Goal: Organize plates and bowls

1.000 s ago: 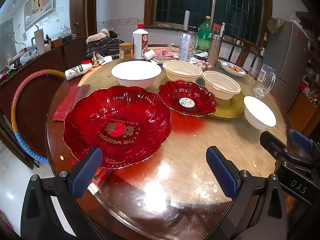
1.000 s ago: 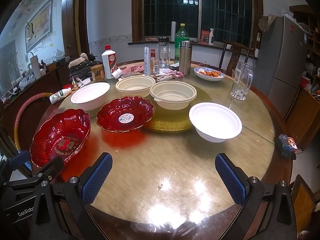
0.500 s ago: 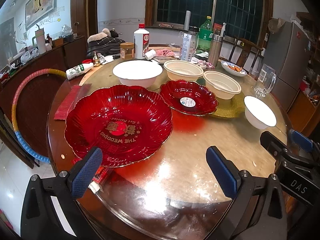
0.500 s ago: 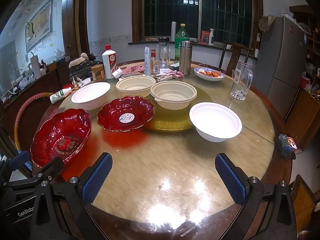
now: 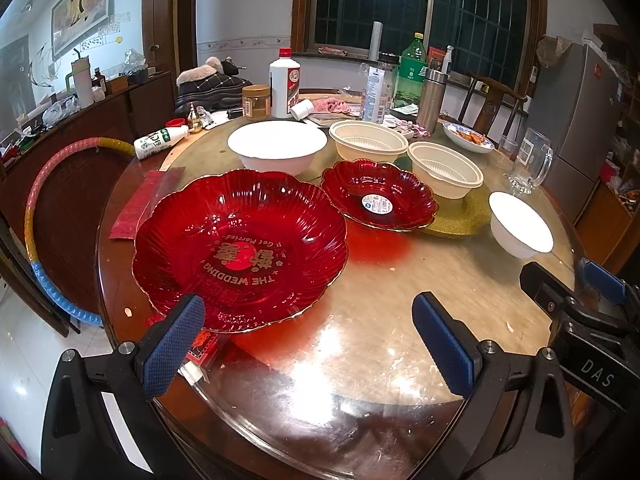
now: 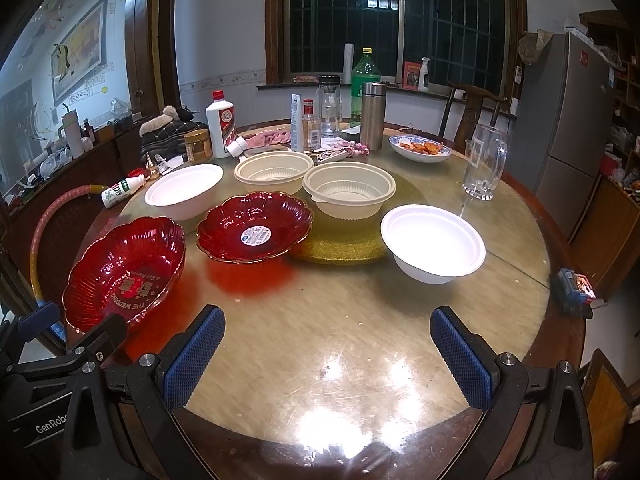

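Dark window panes are backing a round glass-topped desk crowded with dishes. Nearest the left claw a large red plate is sitting at the desk's edge, its rim just beyond the claw's left pad; that claw is gaping wide and holding nothing. A smaller red plate is lying beside it, partly overlapping a gold glitter mat. Two cream bowls are resting further back, one on the mat, with a white bowl to their left. Another white bowl is standing ahead of the right claw, which is also spread open and empty above the bare glass.
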